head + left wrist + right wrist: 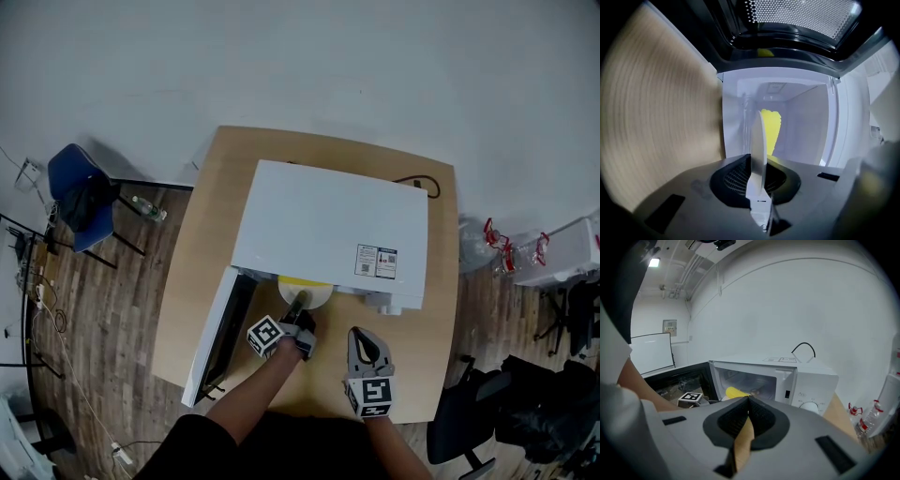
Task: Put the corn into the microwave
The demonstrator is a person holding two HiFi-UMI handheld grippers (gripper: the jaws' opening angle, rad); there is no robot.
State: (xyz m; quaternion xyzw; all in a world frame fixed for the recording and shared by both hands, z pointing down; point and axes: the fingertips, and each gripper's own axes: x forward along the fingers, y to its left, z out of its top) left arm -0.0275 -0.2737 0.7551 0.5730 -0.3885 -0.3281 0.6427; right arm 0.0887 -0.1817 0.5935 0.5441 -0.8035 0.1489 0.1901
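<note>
The left gripper [757, 169] had its dark ribbed pads clamped on the rim of a thin, smooth white plate [758, 136], seen edge-on. Just beyond the jaws, against the plate's far face, lay the bumpy yellow corn [771, 127], at the mouth of the microwave [811, 117]. The microwave's pale, smooth walls left room on both sides of the plate. Its mesh-patterned door [801, 16] stood wide open. The right gripper [748, 401] was closed on nothing above the wooden table [661, 117], short of the opening.
</note>
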